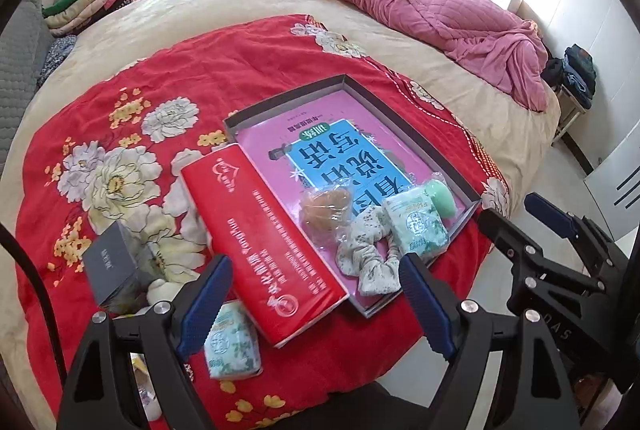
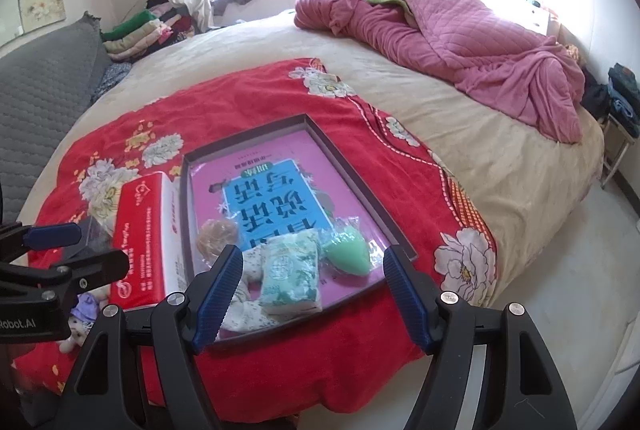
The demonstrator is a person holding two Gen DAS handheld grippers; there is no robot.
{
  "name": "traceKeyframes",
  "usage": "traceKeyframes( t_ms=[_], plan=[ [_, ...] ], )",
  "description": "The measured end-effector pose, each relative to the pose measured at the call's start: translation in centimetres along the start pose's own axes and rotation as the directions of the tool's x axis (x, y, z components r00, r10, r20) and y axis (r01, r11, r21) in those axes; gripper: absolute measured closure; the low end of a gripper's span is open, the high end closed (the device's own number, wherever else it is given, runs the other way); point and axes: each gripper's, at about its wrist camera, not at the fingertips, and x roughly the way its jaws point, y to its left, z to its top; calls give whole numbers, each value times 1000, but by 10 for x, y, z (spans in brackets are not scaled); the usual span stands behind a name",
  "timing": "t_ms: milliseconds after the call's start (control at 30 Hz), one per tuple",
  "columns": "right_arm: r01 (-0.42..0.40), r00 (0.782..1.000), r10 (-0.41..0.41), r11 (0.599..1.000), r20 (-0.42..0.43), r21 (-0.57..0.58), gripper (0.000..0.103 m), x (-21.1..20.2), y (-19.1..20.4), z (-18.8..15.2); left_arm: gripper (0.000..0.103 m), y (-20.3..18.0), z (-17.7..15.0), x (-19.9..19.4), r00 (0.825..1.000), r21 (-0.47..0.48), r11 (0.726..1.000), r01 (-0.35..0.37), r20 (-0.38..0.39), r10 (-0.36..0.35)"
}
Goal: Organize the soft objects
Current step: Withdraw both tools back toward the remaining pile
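A shallow grey box (image 1: pixel 416 134) (image 2: pixel 352 166) with a pink book inside lies on the red floral blanket. In its near end lie a brown sponge in plastic (image 1: pixel 326 210) (image 2: pixel 216 236), a floral scrunchie (image 1: pixel 370 258) (image 2: pixel 244 304), a green tissue pack (image 1: pixel 418 222) (image 2: pixel 290 278) and a green egg sponge (image 1: pixel 440 196) (image 2: pixel 348 256). A second tissue pack (image 1: pixel 232 344) lies outside, beside a red tissue box (image 1: pixel 260 242) (image 2: pixel 144 242). My left gripper (image 1: pixel 316 306) is open above the red box's near end. My right gripper (image 2: pixel 312 298) is open over the pack in the box.
A dark grey small box (image 1: pixel 108 266) and a small plush doll (image 2: pixel 84 314) lie at the blanket's left. A pink quilt (image 1: pixel 432 10) is heaped on the far side of the bed. Folded clothes (image 1: pixel 88 2) are stacked at far left. The floor lies to the right.
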Motion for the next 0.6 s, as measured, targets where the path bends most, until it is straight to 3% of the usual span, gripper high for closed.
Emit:
traceKeyframes(
  t_ms=[600],
  plan=[
    [-23, 998, 28, 996, 60, -89, 29, -39, 43, 6, 18, 40, -31, -53, 997, -69, 998, -10, 72, 14]
  ],
)
